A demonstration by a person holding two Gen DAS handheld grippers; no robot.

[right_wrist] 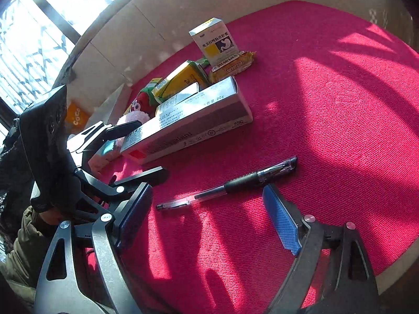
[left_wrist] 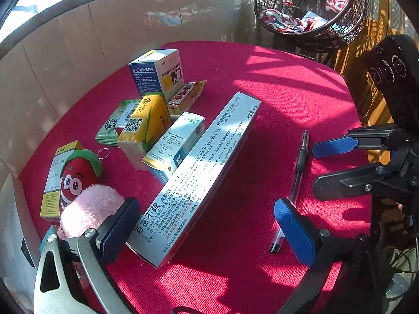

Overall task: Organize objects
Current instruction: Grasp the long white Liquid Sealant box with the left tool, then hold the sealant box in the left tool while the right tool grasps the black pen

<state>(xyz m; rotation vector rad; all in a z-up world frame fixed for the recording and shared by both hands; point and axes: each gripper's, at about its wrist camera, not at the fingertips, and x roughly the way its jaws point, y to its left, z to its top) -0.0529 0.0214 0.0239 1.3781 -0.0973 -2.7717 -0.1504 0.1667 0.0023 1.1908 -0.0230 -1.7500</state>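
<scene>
A red-carpeted table carries a long grey box, a pen, medicine boxes and a plush toy.

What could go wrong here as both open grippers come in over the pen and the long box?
1. The right gripper straddles the thin pen, which lies flat on the red cloth; the pads may slip off or pinch cloth.
2. The left gripper straddles the long grey box, which leans on the smaller boxes; shifting it could topple them.

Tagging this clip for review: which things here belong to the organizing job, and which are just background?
Job items: long white box, pen, blue medicine box, yellow pack, plush toy.
Background: hanging wicker chair, red tablecloth.
</scene>
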